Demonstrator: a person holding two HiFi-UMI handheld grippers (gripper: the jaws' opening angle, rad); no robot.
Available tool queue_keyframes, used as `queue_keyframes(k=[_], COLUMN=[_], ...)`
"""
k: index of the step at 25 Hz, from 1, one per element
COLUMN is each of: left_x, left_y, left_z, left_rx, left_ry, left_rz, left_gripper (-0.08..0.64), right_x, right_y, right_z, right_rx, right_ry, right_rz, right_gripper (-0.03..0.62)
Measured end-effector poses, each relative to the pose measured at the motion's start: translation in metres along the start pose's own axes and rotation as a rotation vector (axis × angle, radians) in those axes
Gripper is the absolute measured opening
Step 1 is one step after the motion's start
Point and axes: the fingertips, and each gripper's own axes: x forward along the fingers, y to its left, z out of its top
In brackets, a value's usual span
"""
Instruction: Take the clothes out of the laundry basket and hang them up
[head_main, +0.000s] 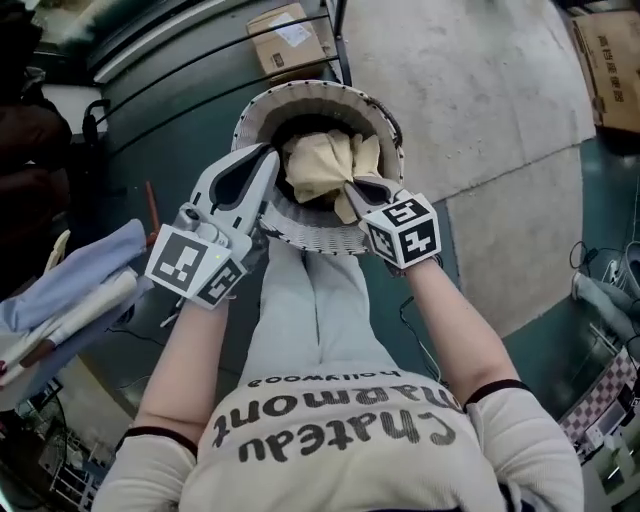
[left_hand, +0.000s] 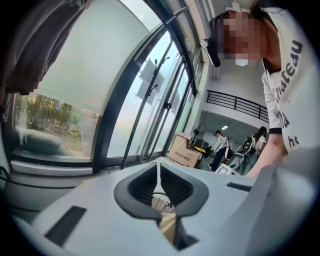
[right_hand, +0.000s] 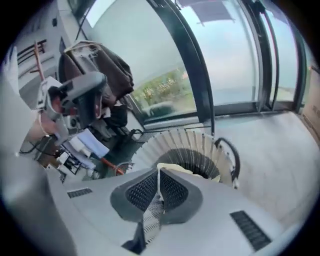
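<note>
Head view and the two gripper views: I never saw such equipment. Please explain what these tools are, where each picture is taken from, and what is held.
There is no robot: a person holds a two-jaw hand tool in each hand. The head view comes from a camera on the person's head, looking down. Each gripper view comes from a camera riding on that tool, looking along its jaws. The marker cubes are parts of the tools. On the floor stands a white laundry basket with a cream cloth inside. The right gripper is shut on the cloth's edge. The left gripper is shut too, next to the cloth; whether it pinches any I cannot tell. Blue garments show at the left.
</note>
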Motion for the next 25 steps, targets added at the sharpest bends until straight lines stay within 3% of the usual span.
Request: queue_keyframes(k=[6, 11, 13, 16, 19, 21, 25], left_x=[-0.041, -0.080, -0.088, -0.095, -0.107, -0.120, -0.160], left_y=[-0.027, -0.068, -0.093, -0.147, -0.185, -0.192, -0.191], left_z=[0.070, 0.119, 0.143, 0.175, 0.204, 0.221, 0.262], left_rx=[-0.008, 0.011, 0.018, -0.018, 0.029, 0.088, 0.131], left_ry=[-0.060, -0.112, -0.144, -0.173, -0.171, -0.187, -0.293], left_rz=[0.091, 0.133, 0.105, -0.061, -0.173, -0.150, -0.053], left_gripper=[0.012, 0.012, 0.030, 0.207, 0.230, 0.243, 0.257], right_x=[-0.130, -0.229, -0.263, -0.307, -0.338, -0.354, -0.375], right_y=[0.031, 0.086, 0.118, 0.185, 0.260, 0.309, 0.386], right_z=[0.101, 0.193, 0.234, 0.278, 0.304, 0.316, 0.323], right_rx=[-0.206, -0.323, -0.342, -0.376, -0.490, -0.583, -0.703], right_ry=[-0.106, -0.259, -0.329, -0.390, -0.437, -0.468, -0.496], right_rz=[0.156, 0.259, 0.325, 0.481, 0.594, 0.653, 0.714], right_gripper=[0.031, 0.031, 0.031, 0.031, 0.031, 0.031, 0.032])
